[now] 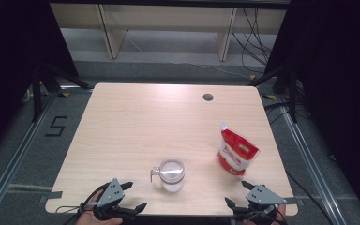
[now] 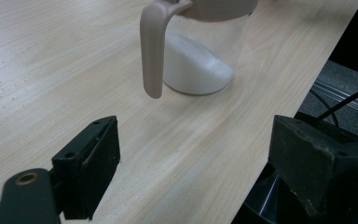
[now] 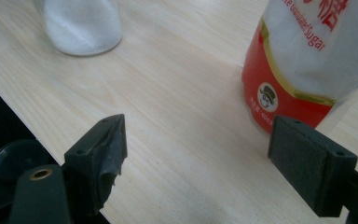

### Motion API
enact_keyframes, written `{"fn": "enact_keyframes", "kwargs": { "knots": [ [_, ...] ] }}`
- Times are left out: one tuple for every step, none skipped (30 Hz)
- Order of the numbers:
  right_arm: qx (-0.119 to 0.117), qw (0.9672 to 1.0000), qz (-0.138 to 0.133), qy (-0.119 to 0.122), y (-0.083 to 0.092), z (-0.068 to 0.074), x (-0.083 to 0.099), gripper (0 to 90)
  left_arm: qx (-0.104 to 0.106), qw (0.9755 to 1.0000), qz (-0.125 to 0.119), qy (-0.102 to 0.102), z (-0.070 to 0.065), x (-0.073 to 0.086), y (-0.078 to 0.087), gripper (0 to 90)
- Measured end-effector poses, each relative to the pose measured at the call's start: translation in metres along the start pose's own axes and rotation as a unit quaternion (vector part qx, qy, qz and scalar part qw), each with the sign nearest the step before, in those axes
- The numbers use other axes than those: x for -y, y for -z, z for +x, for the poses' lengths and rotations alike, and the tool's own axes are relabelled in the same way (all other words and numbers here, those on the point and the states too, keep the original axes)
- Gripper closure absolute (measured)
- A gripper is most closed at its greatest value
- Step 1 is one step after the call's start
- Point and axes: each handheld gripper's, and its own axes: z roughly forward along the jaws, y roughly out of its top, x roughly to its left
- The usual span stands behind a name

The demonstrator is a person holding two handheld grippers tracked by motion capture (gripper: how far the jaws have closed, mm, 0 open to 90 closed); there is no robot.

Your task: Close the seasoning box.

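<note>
Sugar pouch and clear jug waiting, both grippers spread and empty at the near edge.

Standing at roughly 4 o'clock of the table (image 1: 122,122): a red-and-white sugar pouch (image 1: 236,152), upright, top corner apparently cut, just beyond the right gripper (image 1: 243,193). Near 6 o'clock: a clear plastic jug (image 1: 172,174) with a beige handle (image 2: 152,49) turned toward the left gripper (image 1: 132,196), white granules heaped in its bottom. Jaws of both wide apart, touching nothing. Probably soft and shifting, that pouch: likely to buckle if pinched low, best taken across the upper body below the cut corner, kept upright against spilling. Jug likely light, stiff, smooth-walled and prone to sliding; handle the surest hold.
</note>
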Motion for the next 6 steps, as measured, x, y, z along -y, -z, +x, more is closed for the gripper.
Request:
{"fn": "enact_keyframes", "kwargs": {
  "knots": [
    [0.003, 1.0, -0.004, 0.003, -0.0001, -0.0009, 0.0002, 20.4, -0.001, 1.0, 0.001, 0.001, -0.0002, 0.0, 0.0002, 16.3],
    [0.007, 1.0, -0.004, 0.005, 0.0001, -0.0016, 0.0004, 20.4, 0.0, 1.0, 0.002, 0.001, -0.0001, 0.0, 0.0002, 16.3],
    [0.0, 1.0, -0.001, 0.0, -0.0004, -0.0014, 0.0007, 20.4, 0.0, 1.0, 0.002, 0.001, -0.0001, 0.0, 0.0002, 16.3],
    [0.001, 1.0, 0.001, -0.004, -0.0003, -0.0015, 0.001, 20.4, 0.001, 1.0, 0.004, 0.0, 0.0001, -0.0001, 0.0004, 16.3],
    [0.003, 1.0, 0.0, -0.004, -0.0003, -0.0019, 0.0012, 20.4, 0.001, 1.0, 0.002, 0.0, -0.0001, 0.0, 0.0003, 16.3],
    [0.002, 1.0, 0.002, -0.008, -0.0006, -0.0019, 0.0016, 20.4, 0.0, 1.0, 0.001, 0.0, -0.0002, 0.0, 0.0003, 16.3]
  ]
}}
